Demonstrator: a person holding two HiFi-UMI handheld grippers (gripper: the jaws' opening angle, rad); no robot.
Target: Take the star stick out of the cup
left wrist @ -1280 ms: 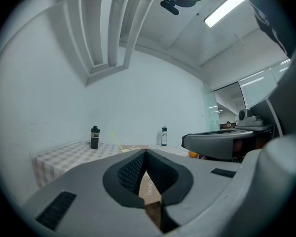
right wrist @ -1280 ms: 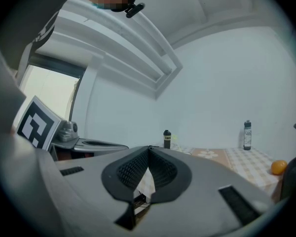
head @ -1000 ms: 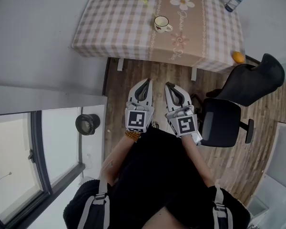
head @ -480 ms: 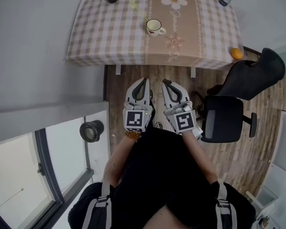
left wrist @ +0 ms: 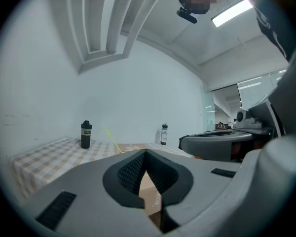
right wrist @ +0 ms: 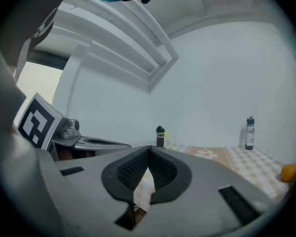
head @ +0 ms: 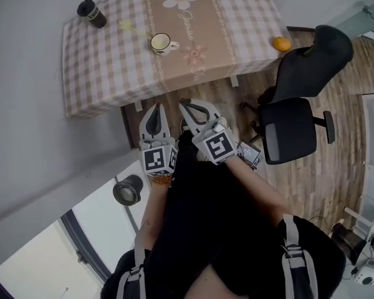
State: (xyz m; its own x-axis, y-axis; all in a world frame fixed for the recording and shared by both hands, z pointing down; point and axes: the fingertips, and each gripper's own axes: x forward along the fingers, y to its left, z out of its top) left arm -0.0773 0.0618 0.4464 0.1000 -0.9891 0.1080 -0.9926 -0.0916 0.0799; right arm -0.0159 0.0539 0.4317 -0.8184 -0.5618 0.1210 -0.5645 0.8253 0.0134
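The left gripper (head: pixel 154 107), grey with a black-and-white marker cube, has its jaws pressed together with nothing between them. The right gripper (head: pixel 185 103), of the same make, is likewise clenched and empty. Both are held close to the person's body over the wooden plank floor (head: pixel 311 185), side by side, pointing toward the table (head: pixel 93 73) but well apart from it. The table wears a beige-and-white checked cloth with a brown flowered runner down its middle. On the runner's near-left part stands the white ceramic cup (head: pixel 164 43) with a handle. The thin yellow star stick (head: pixel 126 25) shows up and to the left of the cup. In the left gripper view it slants upward, its lower end hidden behind the jaws. A dark cylindrical tumbler (head: pixel 91 13) stands near the table's far-left corner, and a round orange fruit (head: pixel 282 43) lies at its right edge, near a black office chair (head: pixel 296 126).
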